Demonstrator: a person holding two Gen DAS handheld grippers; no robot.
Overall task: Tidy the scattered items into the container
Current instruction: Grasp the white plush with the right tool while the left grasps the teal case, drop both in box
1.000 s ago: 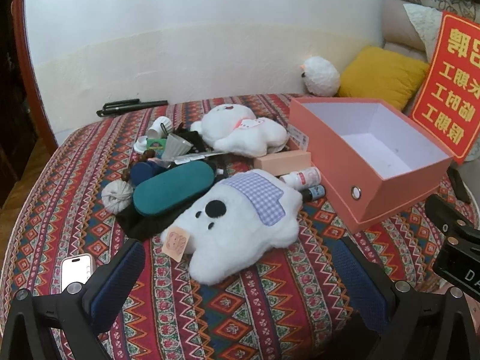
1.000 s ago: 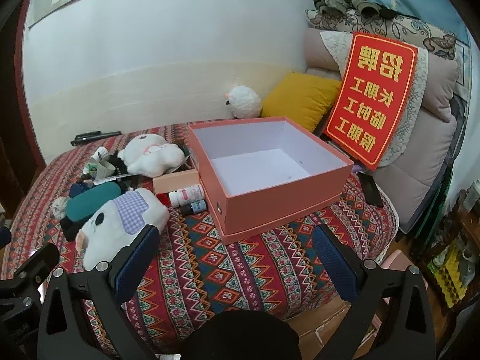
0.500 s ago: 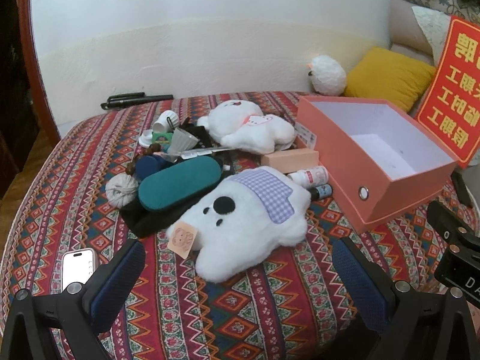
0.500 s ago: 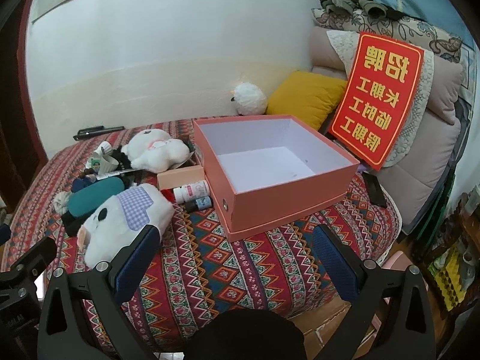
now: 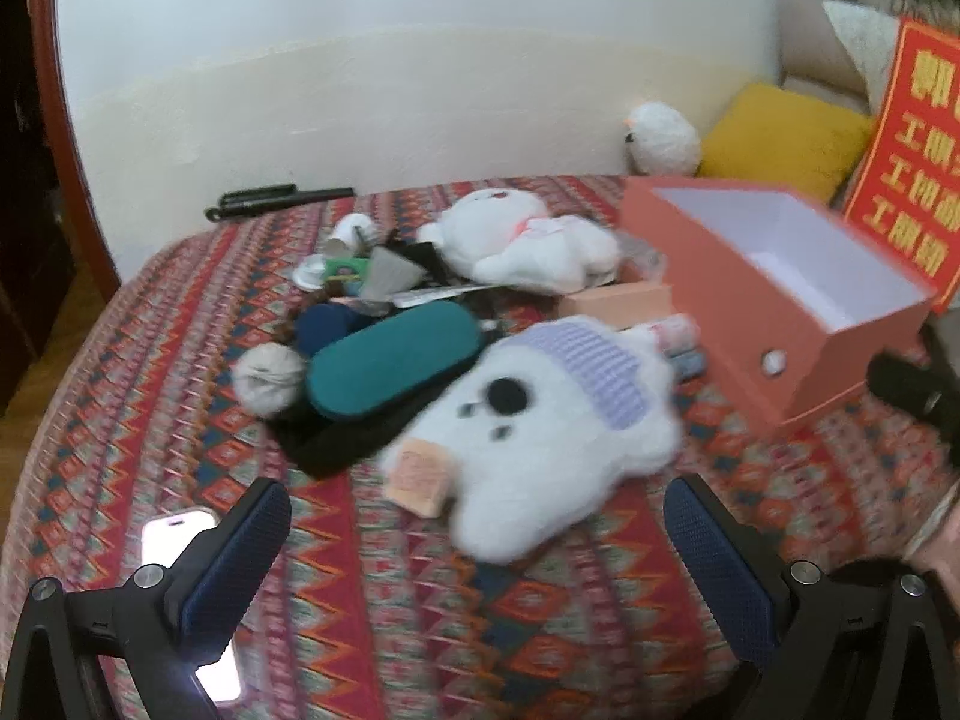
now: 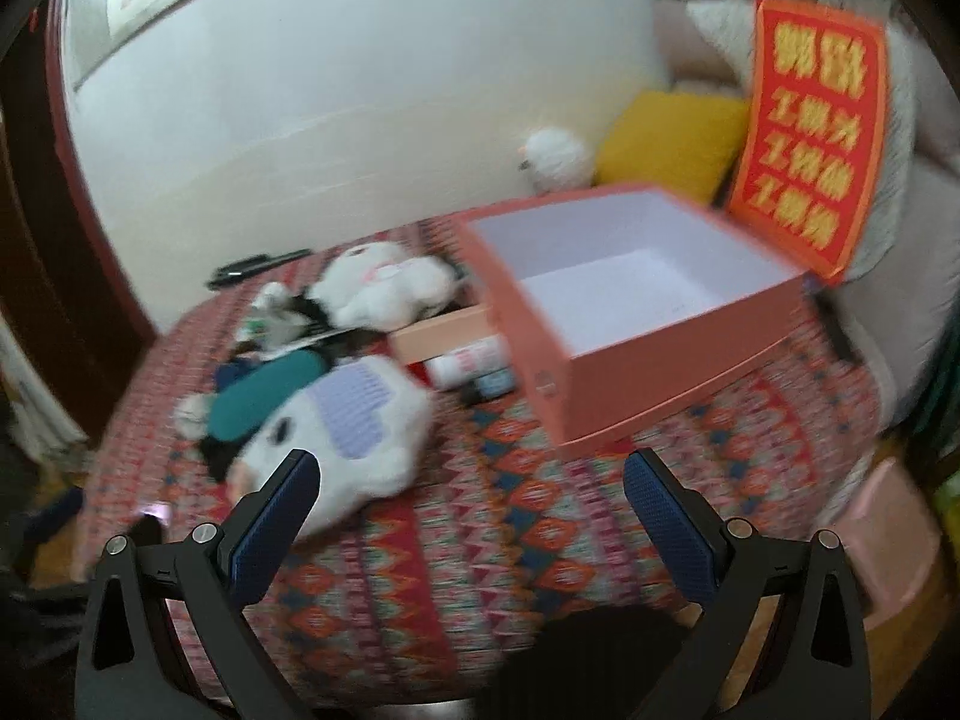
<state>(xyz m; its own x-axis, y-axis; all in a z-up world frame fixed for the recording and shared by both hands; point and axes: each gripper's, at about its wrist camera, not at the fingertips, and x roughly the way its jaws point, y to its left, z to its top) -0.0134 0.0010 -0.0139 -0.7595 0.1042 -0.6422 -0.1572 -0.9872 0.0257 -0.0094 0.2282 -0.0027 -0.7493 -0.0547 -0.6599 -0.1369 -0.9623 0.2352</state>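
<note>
An empty salmon-pink box [image 5: 780,324] [image 6: 606,360] sits open on the patterned bedspread. Left of it lies a heap: a white plush with a lilac checked patch [image 5: 540,420] [image 6: 354,420], a second white plush [image 5: 522,246] [image 6: 384,288], a teal case [image 5: 390,360], a ball of string [image 5: 267,372], a small pink box [image 5: 618,303], little bottles [image 6: 468,360] and cups. My left gripper [image 5: 477,546] is open, just short of the checked plush. My right gripper [image 6: 471,510] is open over the bedspread, in front of the box and plush.
A phone [image 5: 174,534] lies lit by my left fingertip. A yellow cushion [image 5: 780,138], a round white plush [image 5: 663,138] and a red sign [image 5: 912,156] stand behind the box. Black pens [image 5: 276,198] lie by the wall. The bed edge drops to the floor at left.
Both grippers have moved in closer to the bed, so the plush and the box loom larger. Nothing on the bed has been moved; both stay open.
</note>
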